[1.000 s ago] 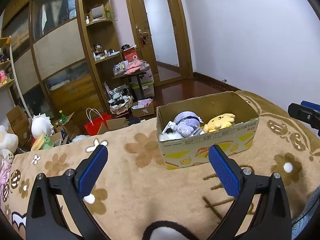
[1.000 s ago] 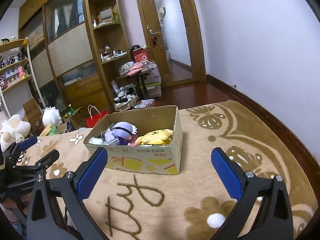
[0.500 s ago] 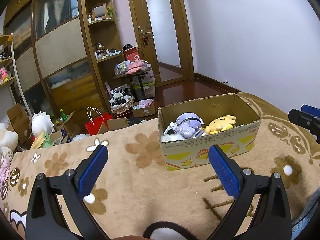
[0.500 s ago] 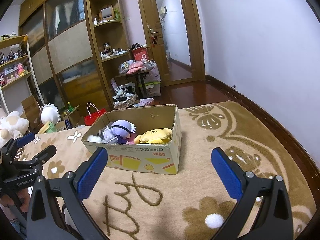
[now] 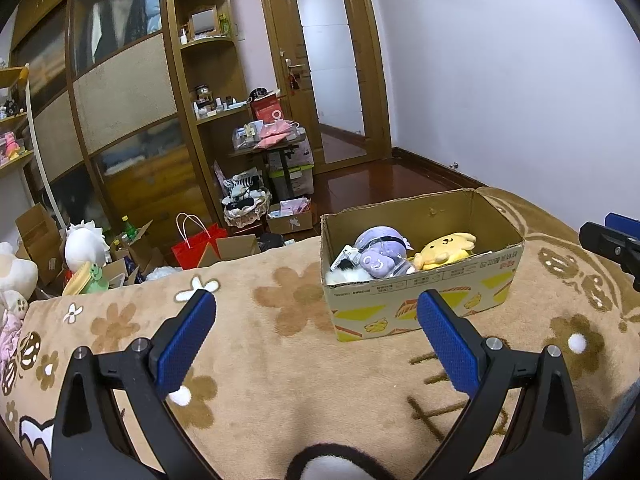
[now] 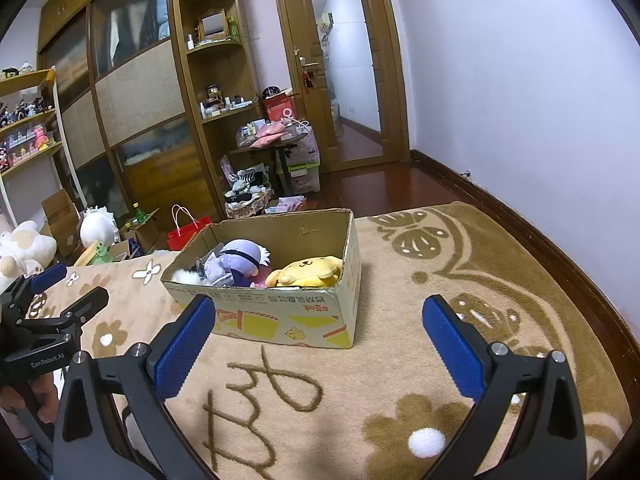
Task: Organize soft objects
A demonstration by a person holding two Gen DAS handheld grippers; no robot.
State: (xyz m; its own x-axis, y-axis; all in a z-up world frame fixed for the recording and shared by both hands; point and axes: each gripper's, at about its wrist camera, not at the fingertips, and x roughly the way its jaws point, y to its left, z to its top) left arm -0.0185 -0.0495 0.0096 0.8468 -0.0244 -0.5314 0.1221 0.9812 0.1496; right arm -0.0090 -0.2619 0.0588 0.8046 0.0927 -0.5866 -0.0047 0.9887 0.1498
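An open cardboard box (image 5: 424, 304) (image 6: 280, 320) stands on a tan flower-patterned blanket. Inside lie a purple plush (image 5: 380, 250) (image 6: 240, 258), a yellow dog plush (image 5: 446, 248) (image 6: 310, 272) and something white and fluffy (image 5: 346, 276) (image 6: 186, 276). My left gripper (image 5: 316, 312) hovers open and empty, short of the box's near side; it also shows at the left edge of the right wrist view (image 6: 68, 288). My right gripper (image 6: 318, 320) is open and empty in front of the box; its tip shows at the far right of the left wrist view (image 5: 612, 236).
The blanket (image 5: 280, 360) (image 6: 440, 280) spreads around the box. Beyond its far edge the floor holds a red bag (image 5: 196, 240), cardboard boxes, white plush toys (image 5: 84, 244) (image 6: 28, 246) and a basket (image 5: 244, 208). Wooden cabinets, shelves and a door (image 5: 332, 72) stand behind. A hand (image 6: 24, 404) holds the left gripper.
Both cameras have drifted only slightly; the box sits a touch differently in each view. Both grippers stay open and empty.
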